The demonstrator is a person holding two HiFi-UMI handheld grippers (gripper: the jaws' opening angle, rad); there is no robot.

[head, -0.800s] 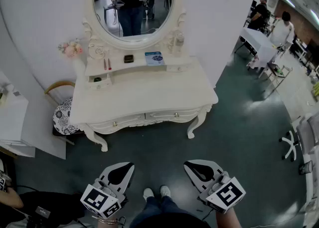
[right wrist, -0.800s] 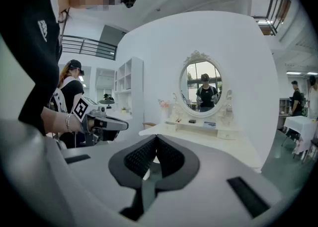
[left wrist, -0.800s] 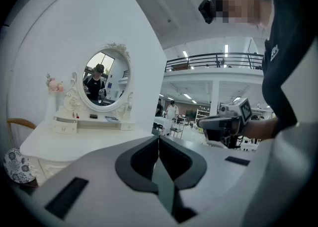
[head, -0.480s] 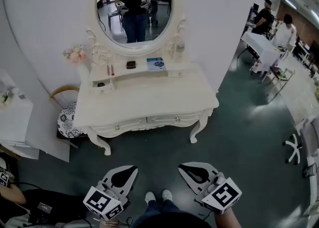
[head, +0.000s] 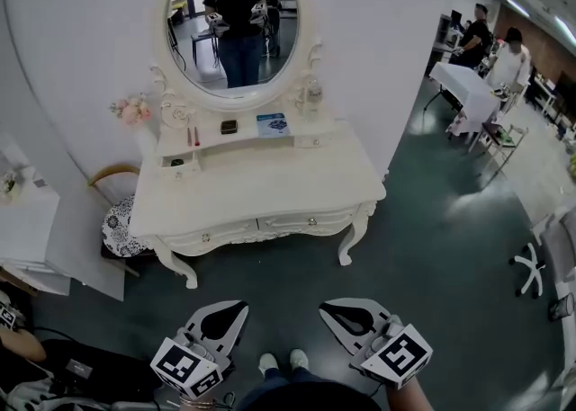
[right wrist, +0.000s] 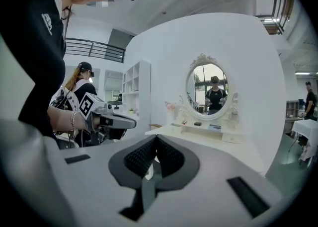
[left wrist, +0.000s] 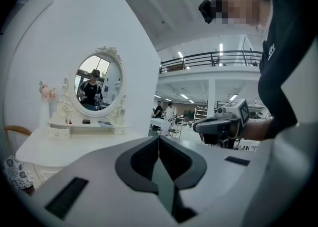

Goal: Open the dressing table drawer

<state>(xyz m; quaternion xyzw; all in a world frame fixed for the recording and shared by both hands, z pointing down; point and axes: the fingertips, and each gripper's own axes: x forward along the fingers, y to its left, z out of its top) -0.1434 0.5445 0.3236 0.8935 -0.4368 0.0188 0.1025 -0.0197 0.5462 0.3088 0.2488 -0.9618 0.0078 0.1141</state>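
Observation:
The white dressing table (head: pixel 261 175) stands against the wall under an oval mirror (head: pixel 232 22). Its two front drawers, the left drawer (head: pixel 214 236) and the right drawer (head: pixel 310 219), are both closed, each with a small knob. My left gripper (head: pixel 236 307) and right gripper (head: pixel 326 308) hang side by side over the floor, well short of the table and pointing toward it. Both are shut with nothing between the jaws. The left gripper (left wrist: pixel 159 136) has the table (left wrist: pixel 59 146) off to its left. The right gripper (right wrist: pixel 157 137) points at the table (right wrist: pixel 208 136) ahead.
A chair with a patterned cushion (head: pixel 113 213) is tucked at the table's left, beside a white cabinet (head: pixel 27 220). A blue booklet (head: pixel 273 123), a dark box (head: pixel 229 127) and flowers (head: pixel 132 110) sit on the shelf. People (head: pixel 508 49) stand by a white table (head: pixel 468 81) far right. My shoes (head: pixel 279 362) show below.
The head view has tilted up slightly, so the mirror's top now shows and the table sits lower in frame. Both grippers stay shut and have drifted a little lower and closer together.

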